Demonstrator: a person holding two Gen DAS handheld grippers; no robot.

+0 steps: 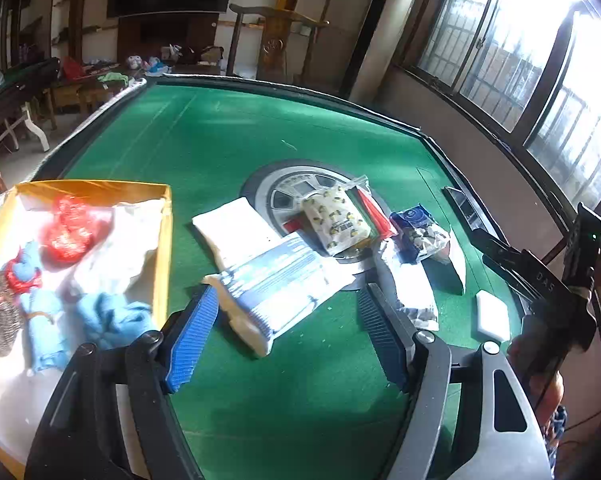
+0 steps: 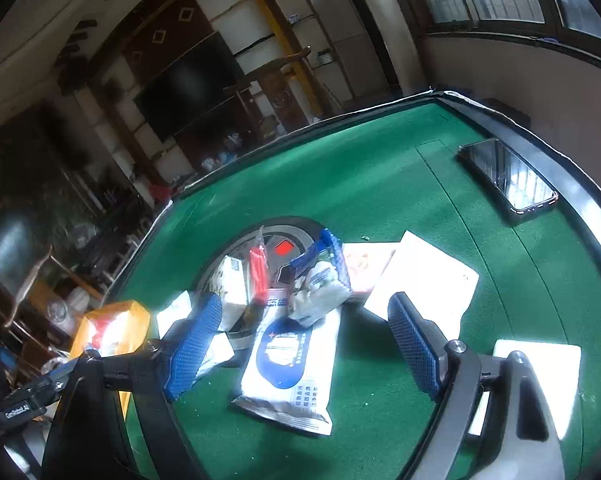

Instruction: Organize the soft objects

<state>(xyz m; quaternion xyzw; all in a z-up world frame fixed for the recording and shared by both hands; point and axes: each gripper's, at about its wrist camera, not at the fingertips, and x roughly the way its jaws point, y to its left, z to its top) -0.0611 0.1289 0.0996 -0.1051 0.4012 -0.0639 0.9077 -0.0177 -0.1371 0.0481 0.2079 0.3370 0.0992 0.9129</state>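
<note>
A yellow cardboard box [image 1: 164,240] at the left holds a red mesh pouf [image 1: 70,228], blue cloths [image 1: 112,316] and white fabric. On the green felt lie a white and blue striped soft pack [image 1: 276,284], a yellow-patterned pouch [image 1: 336,216] and a blue bag of small items [image 1: 420,232]. My left gripper [image 1: 288,328] is open and empty, just in front of the striped pack. My right gripper [image 2: 308,336] is open and empty above a white and blue wipes pack [image 2: 288,368]. The box also shows in the right wrist view [image 2: 112,328].
A round grey hub [image 1: 296,188] sits in the middle of the green table [image 1: 220,140]. A phone [image 2: 508,176] lies near the right rim. White flat packs [image 2: 424,280] and a white block [image 1: 492,316] lie at the right. The table's black raised rim runs around.
</note>
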